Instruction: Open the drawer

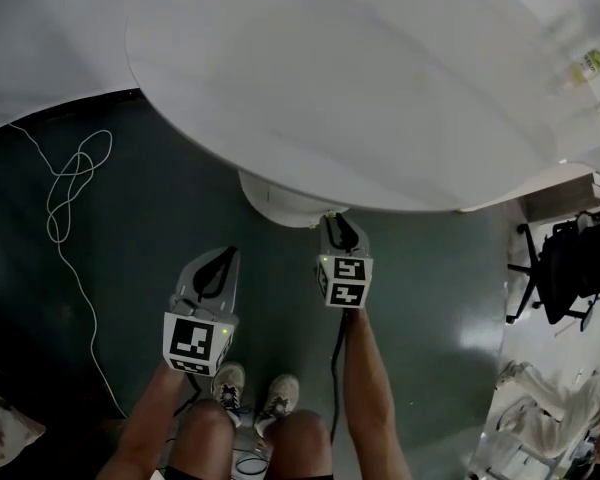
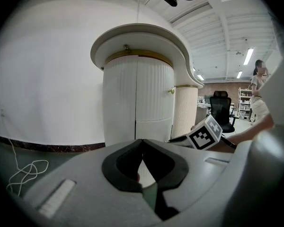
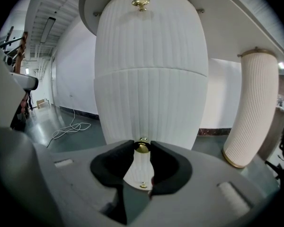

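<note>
A white ribbed drawer cabinet (image 3: 151,79) stands under a white counter (image 1: 360,78). It carries a gold knob up top (image 3: 141,4), one in the middle (image 3: 142,147) and one low down (image 3: 143,185). My right gripper (image 3: 142,148) is shut on the middle knob, with a black pad pressed against each side of it. From the head view this gripper (image 1: 338,230) reaches right up to the cabinet (image 1: 280,203). My left gripper (image 1: 220,268) hangs back to the left, its tips together (image 2: 142,143) with nothing held, aimed at the cabinet (image 2: 137,98).
A loose white cable (image 1: 70,188) lies on the dark green floor at the left. A ribbed white column (image 3: 251,112) stands right of the cabinet. A black office chair (image 1: 565,268) and shelving are far right. The person's shoes (image 1: 250,388) stand just behind the grippers.
</note>
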The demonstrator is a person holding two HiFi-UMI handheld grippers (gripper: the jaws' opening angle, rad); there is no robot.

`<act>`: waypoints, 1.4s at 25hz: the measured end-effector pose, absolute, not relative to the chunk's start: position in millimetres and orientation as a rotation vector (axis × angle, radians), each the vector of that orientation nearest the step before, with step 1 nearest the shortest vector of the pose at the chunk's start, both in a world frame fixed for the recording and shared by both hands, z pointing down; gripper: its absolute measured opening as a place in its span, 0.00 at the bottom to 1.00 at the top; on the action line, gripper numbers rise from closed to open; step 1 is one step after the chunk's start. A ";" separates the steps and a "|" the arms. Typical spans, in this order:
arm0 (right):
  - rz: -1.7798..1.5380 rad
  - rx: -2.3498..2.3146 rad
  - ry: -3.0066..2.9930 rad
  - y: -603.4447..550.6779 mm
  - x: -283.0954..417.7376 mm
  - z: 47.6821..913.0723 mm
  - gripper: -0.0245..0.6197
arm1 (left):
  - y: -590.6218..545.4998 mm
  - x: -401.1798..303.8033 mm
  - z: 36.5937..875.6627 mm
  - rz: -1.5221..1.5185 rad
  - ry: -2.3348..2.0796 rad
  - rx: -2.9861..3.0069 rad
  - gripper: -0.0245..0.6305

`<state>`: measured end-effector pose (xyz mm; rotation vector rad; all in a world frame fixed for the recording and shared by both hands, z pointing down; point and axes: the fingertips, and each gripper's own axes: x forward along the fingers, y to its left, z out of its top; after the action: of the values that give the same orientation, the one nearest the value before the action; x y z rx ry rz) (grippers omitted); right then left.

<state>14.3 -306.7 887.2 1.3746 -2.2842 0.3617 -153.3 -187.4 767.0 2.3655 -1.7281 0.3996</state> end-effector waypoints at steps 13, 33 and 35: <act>0.348 1.359 -2.291 -278.7 22.3 883.6 0.21 | -176.7 -152.9 769.6 0.419 -1.705 2.366 0.05; 0.441 1.363 -2.243 -181.4 59.8 889.4 0.21 | -130.0 -133.1 767.9 0.454 -1.621 2.331 0.05; 0.451 1.369 -2.232 -171.8 63.9 891.7 0.21 | -126.7 -131.4 766.6 0.457 -1.612 2.325 0.05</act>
<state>63.9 -171.8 891.7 1.3689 -2.2321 0.4515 -131.4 -126.7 766.6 2.3250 -1.6118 0.4569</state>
